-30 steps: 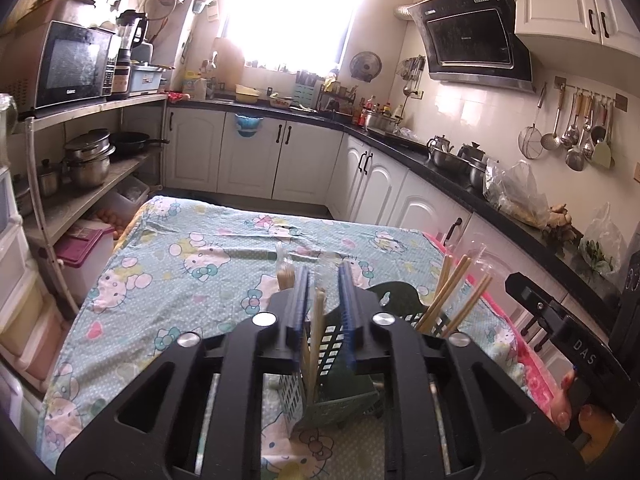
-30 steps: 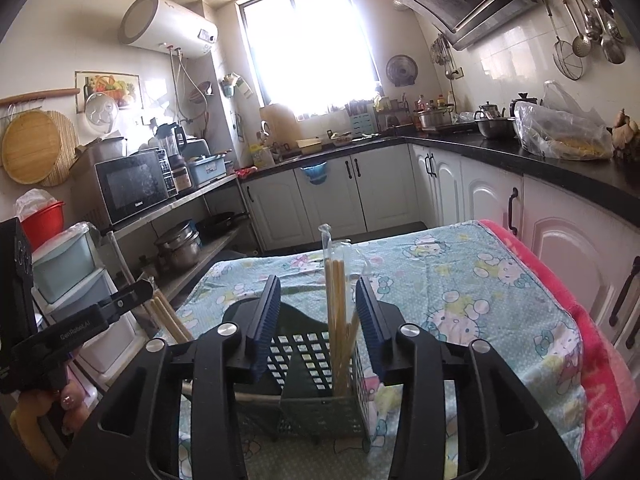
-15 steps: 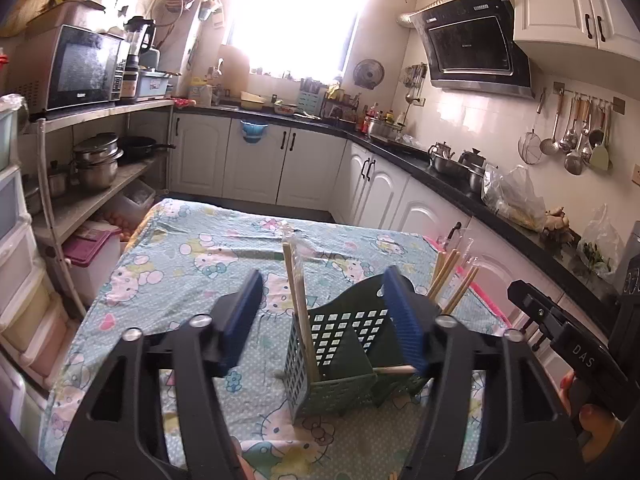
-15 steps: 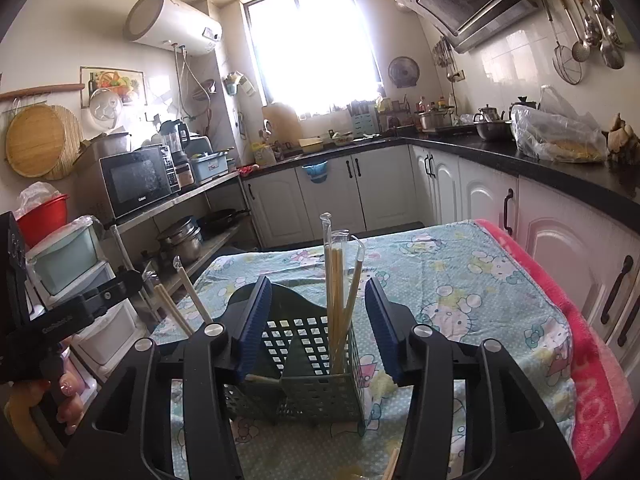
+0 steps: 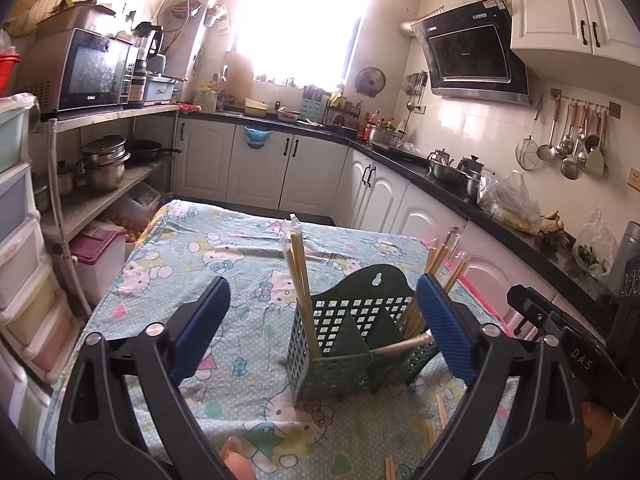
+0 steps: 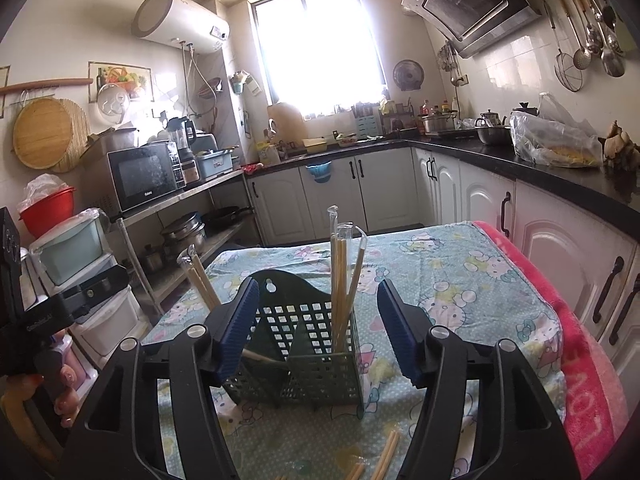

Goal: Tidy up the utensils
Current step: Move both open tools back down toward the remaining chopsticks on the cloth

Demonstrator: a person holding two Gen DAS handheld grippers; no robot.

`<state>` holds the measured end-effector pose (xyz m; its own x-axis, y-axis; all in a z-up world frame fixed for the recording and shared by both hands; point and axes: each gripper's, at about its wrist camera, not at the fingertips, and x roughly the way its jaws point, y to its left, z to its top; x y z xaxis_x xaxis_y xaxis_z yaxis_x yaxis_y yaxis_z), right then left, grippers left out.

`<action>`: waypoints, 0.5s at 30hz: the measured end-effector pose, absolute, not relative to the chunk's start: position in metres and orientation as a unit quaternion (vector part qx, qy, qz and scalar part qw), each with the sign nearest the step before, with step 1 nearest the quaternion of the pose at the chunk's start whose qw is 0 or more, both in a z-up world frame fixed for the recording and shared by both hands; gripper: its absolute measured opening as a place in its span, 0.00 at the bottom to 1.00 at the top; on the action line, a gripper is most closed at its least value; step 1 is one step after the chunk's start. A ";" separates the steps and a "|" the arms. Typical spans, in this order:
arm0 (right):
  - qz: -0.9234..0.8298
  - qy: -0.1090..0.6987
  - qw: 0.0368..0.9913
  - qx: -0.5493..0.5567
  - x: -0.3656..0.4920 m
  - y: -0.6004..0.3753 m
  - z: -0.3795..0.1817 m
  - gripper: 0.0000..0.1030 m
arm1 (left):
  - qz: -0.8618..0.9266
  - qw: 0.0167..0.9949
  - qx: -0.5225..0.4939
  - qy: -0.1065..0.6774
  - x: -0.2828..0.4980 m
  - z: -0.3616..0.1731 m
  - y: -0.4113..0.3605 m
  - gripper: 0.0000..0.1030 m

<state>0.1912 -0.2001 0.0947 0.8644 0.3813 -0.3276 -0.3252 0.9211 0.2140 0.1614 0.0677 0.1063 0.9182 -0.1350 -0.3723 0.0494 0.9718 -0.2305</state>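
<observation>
While the cartoon-print surface (image 5: pixel 224 256) carries everything, the green utensil caddy (image 5: pixel 352 344) stands on it near its front edge, wrapped chopsticks (image 5: pixel 298 276) upright in the caddy's end compartments. The left claw (image 5: pixel 320 328) hangs before the caddy, jaws opening wide, pads clear of it, gripping nothing. The right claw (image 6: pixel 314 326) faces the caddy too, jaws opening, released. Loose chopsticks (image 6: pixel 386 454) lie in front of the caddy.

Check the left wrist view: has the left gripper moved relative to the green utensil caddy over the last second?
Yes. The left gripper has backed away from the green utensil caddy; its jaws, earlier pinching the wrapped chopsticks, are opening and empty.
</observation>
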 end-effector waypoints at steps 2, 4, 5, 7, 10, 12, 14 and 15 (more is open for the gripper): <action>0.182 0.187 0.963 0.071 0.187 -0.200 0.094 0.61 | -0.049 0.973 -0.110 0.195 0.156 0.106 0.068 0.90; 0.179 0.189 0.963 0.067 0.183 -0.200 0.094 0.64 | -0.052 0.973 -0.111 0.197 0.152 0.105 0.067 0.90; 0.179 0.190 0.963 0.066 0.181 -0.200 0.094 0.65 | -0.053 0.973 -0.110 0.197 0.150 0.105 0.066 0.90; 0.176 0.191 0.964 0.062 0.178 -0.201 0.093 0.67 | -0.053 0.972 -0.109 0.199 0.146 0.104 0.065 0.90; 0.170 0.191 0.965 0.053 0.172 -0.201 0.091 0.69 | -0.054 0.972 -0.107 0.203 0.144 0.102 0.063 0.90; 0.163 0.189 0.967 0.047 0.168 -0.203 0.090 0.71 | -0.054 0.971 -0.106 0.207 0.141 0.099 0.061 0.90; 0.159 0.190 0.968 0.042 0.165 -0.205 0.088 0.71 | -0.054 0.970 -0.106 0.212 0.139 0.095 0.061 0.90; 0.158 0.191 0.968 0.040 0.163 -0.206 0.088 0.71 | -0.054 0.969 -0.106 0.215 0.138 0.093 0.060 0.90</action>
<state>0.1633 -0.2055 0.0877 0.8774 0.3202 -0.3572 -0.2898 0.9472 0.1373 0.1380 0.0599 0.0932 0.9019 -0.1509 -0.4047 0.0597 0.9715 -0.2292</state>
